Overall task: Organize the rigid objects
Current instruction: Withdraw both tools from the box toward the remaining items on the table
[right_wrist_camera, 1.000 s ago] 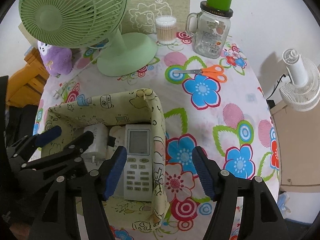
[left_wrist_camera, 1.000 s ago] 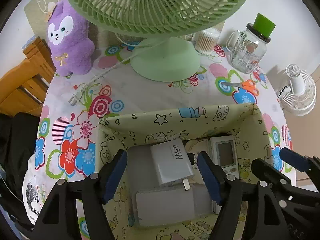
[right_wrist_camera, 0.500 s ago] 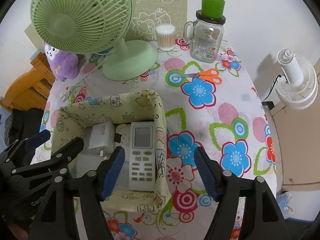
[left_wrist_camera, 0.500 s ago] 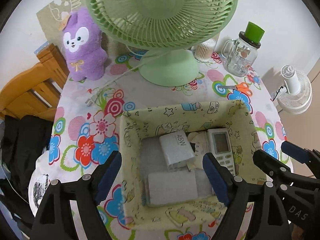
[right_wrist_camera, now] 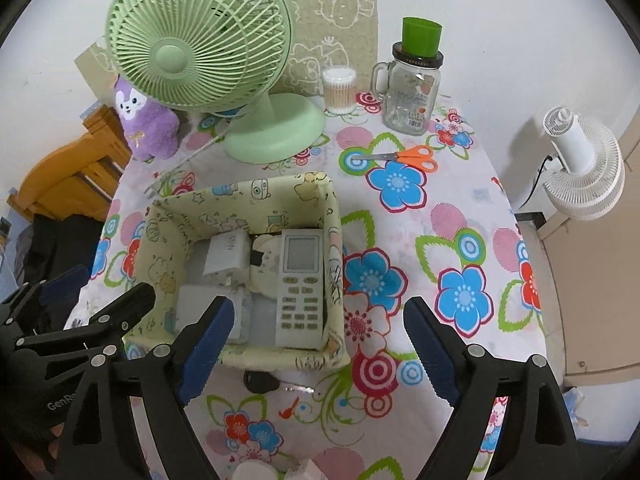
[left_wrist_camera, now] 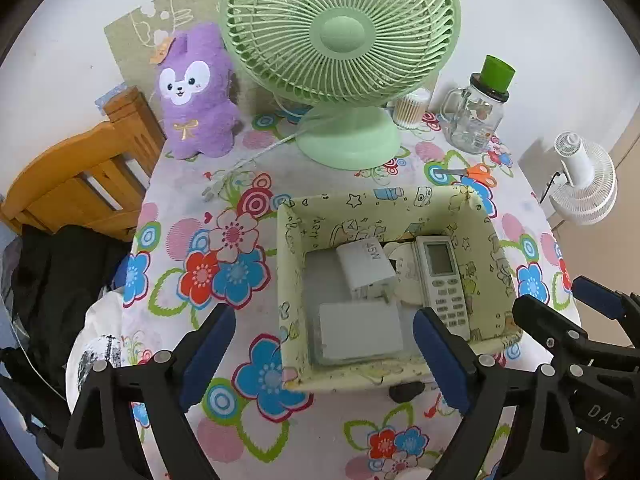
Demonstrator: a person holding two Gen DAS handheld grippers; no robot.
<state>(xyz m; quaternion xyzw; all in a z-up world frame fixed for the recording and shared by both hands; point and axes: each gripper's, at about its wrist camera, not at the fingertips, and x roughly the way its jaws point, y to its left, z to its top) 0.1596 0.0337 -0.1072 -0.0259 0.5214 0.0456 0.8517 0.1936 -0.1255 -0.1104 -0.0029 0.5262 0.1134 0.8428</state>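
The fabric bin (left_wrist_camera: pixel 384 208) mid-frame holds a remote (left_wrist_camera: pixel 440 276), a 45W charger (left_wrist_camera: pixel 366 266) and a white box (left_wrist_camera: pixel 358 334). Only the right view shows the scissors (right_wrist_camera: pixel 404 157) fully. Both grippers (left_wrist_camera: pixel 320 354) (right_wrist_camera: pixel 316 344) hover with fingers wide, empty, above the floral counter (left_wrist_camera: pixel 192 248). Green fan (left_wrist_camera: pixel 340 36) up top.

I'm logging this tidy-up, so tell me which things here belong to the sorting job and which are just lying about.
Part of the job: fabric storage box; in it the remote control, 45W charger, white flat box; orange scissors, perhaps next.

Lying about: green desk fan, purple plush, glass mug jar, cotton swabs, white fan.
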